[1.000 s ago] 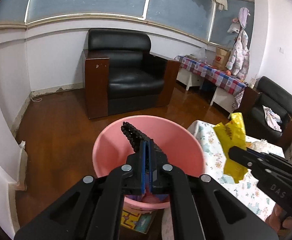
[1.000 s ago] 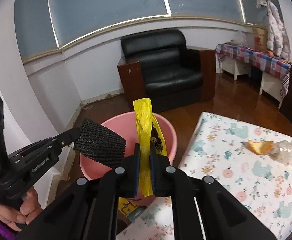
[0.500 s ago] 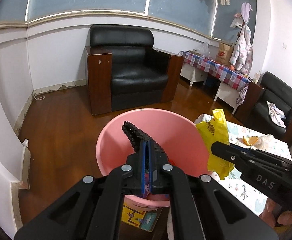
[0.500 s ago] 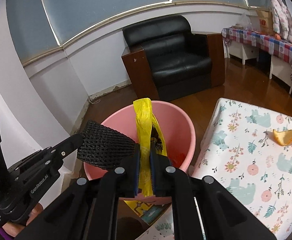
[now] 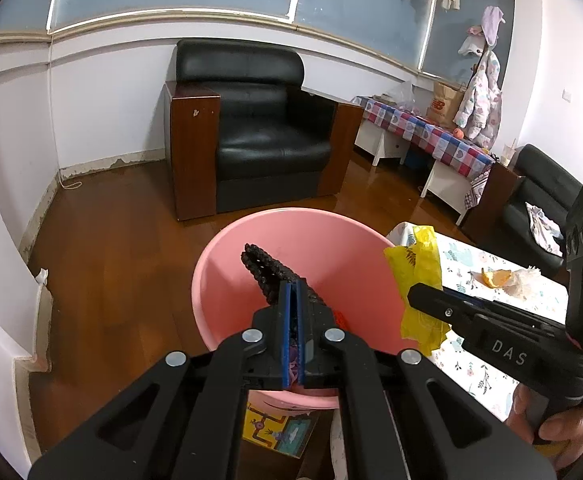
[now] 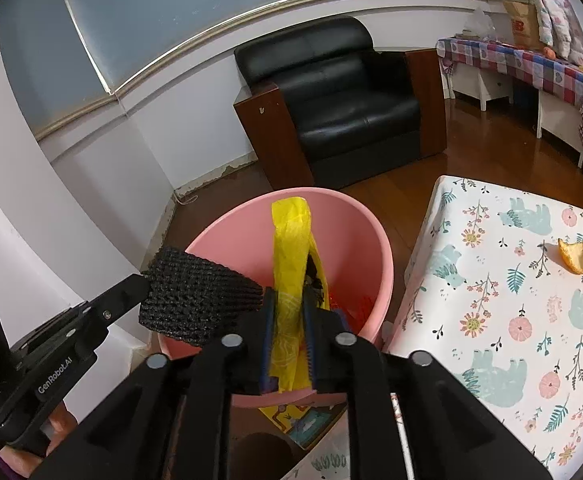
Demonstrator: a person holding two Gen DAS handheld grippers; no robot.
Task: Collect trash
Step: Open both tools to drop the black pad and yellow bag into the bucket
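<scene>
A pink bin (image 5: 227, 264) (image 6: 355, 220) stands on the floor beside a table. My left gripper (image 5: 293, 292) is shut on a black foam net (image 5: 267, 270) and holds it over the bin; the net also shows in the right wrist view (image 6: 195, 296). My right gripper (image 6: 289, 312) holds a yellow plastic bag (image 6: 289, 248) between its jaws, which stand slightly apart, over the bin's right side; the bag also shows in the left wrist view (image 5: 417, 276). Red scraps (image 6: 355, 304) lie inside the bin.
A table with a floral cloth (image 6: 511, 280) stands right of the bin, with an orange peel (image 6: 581, 254) and crumpled clear plastic (image 5: 527, 282) on it. A black armchair (image 5: 251, 136) stands behind the bin. A checkered-cloth bench (image 5: 423, 132) is at the back right.
Both grippers have moved closer to the bin and lower, the right one leftward with the yellow bag. The right jaws have parted a little around the bag.
</scene>
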